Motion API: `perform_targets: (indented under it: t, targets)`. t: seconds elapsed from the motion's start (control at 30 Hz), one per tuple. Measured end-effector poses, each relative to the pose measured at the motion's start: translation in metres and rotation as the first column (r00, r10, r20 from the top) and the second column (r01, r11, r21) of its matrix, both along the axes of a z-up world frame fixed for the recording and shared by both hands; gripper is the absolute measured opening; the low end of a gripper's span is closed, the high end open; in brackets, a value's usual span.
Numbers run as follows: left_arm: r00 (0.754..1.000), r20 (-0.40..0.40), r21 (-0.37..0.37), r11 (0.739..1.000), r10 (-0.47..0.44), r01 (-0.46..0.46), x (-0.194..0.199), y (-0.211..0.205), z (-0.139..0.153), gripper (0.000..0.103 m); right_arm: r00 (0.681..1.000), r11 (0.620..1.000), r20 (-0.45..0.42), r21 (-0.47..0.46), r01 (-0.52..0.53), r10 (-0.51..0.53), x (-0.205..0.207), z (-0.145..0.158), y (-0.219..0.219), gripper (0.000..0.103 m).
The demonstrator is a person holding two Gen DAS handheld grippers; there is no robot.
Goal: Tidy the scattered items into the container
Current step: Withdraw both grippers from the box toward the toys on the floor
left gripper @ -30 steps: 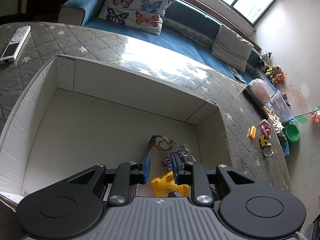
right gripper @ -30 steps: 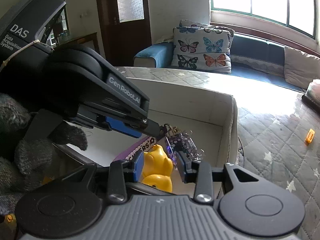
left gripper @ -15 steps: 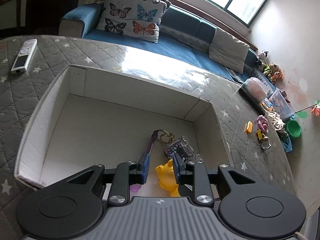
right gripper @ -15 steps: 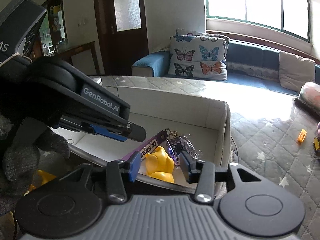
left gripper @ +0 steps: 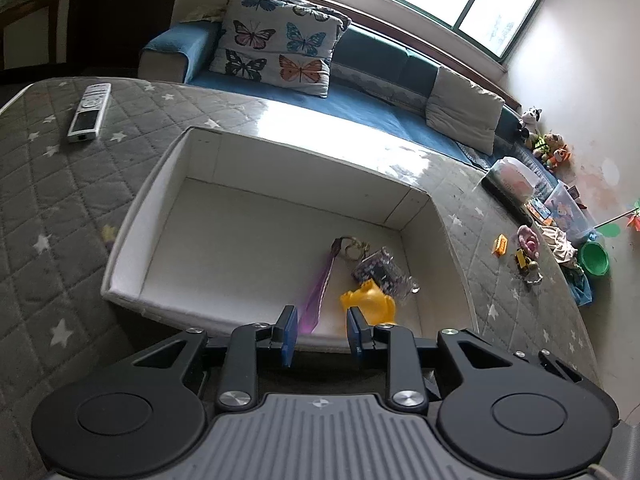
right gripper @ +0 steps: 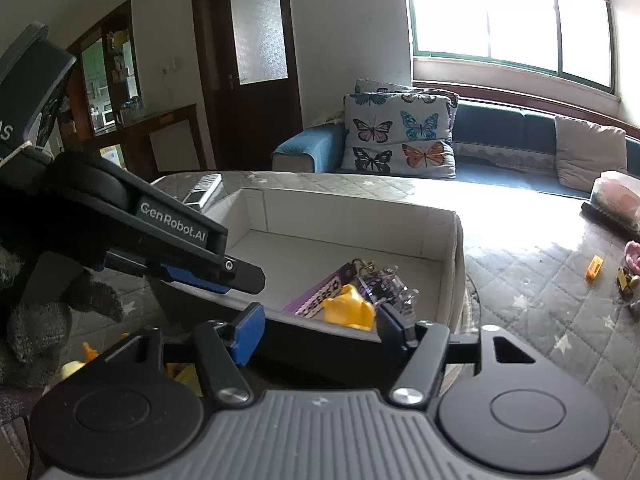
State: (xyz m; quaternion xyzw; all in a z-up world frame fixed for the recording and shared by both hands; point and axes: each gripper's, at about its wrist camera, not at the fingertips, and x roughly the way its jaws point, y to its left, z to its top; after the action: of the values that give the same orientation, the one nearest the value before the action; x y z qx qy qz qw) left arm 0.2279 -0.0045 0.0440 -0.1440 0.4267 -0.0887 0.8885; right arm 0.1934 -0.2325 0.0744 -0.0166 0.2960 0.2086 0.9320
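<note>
1. Holding both tongs just short of the white box's [left gripper: 124, 264] near wall, low in frame.
2. Left tongs [left gripper: 320, 334]: part open, nothing between pads.
3. Right tongs [right gripper: 316, 330]: jaws just been opening, now wide apart, empty.
4. Yellow duck [left gripper: 370, 300] lies in box, lower right corner, beside purple strap [left gripper: 320, 292] & clear keychain [left gripper: 380, 268].
5. More toys, e.g. orange block [left gripper: 500, 246], sit on quilted surface [left gripper: 52, 216] at right, well apart from box.
</note>
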Motion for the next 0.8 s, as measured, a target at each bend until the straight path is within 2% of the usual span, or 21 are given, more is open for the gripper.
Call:
perform_targets:
  t: [0.2, 0.27, 0.57, 0.8]
  targets:
    - [1.000, 0.016, 0.004, 1.000, 0.007, -0.007, -0.024, 0.007, 0.001, 0.029, 1.000, 1.000, -0.003, 0.006, -0.017, 0.017, -0.016, -0.003, 0.006, 0.071]
    - [1.000, 0.022, 0.011, 1.000, 0.010, -0.010, -0.031, 0.010, 0.002, 0.029, 1.000, 1.000, 0.000, 0.008, -0.021, 0.021, -0.022, -0.003, 0.008, 0.076]
    - [0.999, 0.029, 0.015, 0.999, 0.035, -0.035, -0.063, 0.024, -0.002, 0.029, 0.999, 0.999, 0.000, 0.010, -0.045, 0.045, -0.044, -0.010, 0.015, 0.085]
    - [0.997, 0.023, 0.014, 0.997, 0.072, -0.073, -0.082, 0.039, -0.008, 0.029, 0.997, 0.998, -0.013, 0.006, -0.070, 0.070, -0.057, -0.018, 0.023, 0.086]
